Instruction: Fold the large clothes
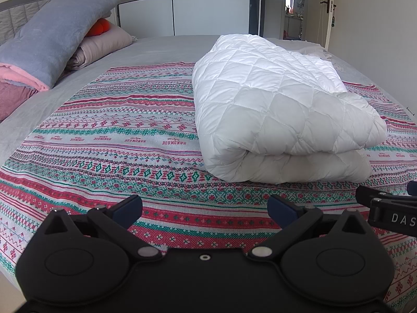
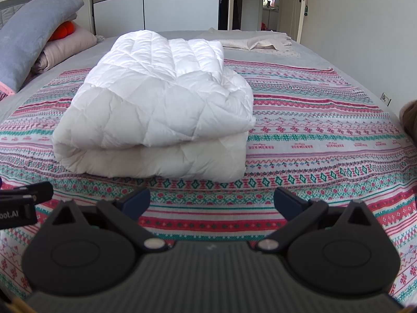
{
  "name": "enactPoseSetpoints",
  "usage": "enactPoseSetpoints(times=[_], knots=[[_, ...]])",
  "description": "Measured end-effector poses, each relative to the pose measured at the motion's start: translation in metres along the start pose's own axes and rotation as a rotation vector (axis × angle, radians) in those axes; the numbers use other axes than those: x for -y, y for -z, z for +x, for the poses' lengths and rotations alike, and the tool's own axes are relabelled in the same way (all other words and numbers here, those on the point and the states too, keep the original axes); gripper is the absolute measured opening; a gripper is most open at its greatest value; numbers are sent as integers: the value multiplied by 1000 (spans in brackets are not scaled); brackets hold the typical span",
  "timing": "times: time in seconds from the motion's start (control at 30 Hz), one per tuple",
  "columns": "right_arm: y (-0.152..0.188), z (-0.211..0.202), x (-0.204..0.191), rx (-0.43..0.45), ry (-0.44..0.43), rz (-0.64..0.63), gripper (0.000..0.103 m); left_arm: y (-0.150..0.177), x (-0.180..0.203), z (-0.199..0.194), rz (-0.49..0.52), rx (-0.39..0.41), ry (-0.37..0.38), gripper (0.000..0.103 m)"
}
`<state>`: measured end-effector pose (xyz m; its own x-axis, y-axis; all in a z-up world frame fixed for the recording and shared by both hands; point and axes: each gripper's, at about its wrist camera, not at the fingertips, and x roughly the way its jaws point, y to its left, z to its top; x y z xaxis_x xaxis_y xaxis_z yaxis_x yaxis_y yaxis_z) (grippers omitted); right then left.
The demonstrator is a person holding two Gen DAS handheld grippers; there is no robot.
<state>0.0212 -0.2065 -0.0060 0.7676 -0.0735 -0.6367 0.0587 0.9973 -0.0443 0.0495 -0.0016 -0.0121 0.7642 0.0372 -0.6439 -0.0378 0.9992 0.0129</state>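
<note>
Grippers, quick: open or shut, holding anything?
Left gripper: open, holding nothing, short of the white quilt.
Right gripper: open, holding nothing.

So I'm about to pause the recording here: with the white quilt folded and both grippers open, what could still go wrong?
1. The folded quilt is puffy and its top layer bulges over the lower one, so it may spring open.
2. The left gripper and right gripper hover low over the patterned blanket and could snag it.
3. A cream cloth behind looks unfolded.
</note>
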Motion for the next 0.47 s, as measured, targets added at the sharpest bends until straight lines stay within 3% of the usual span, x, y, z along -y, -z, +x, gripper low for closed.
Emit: enactPoseSetpoints(times=[0.47], knots=[[1,0,-1,-2,1,-1,103,1,-2,2,-10,-6,13,103]])
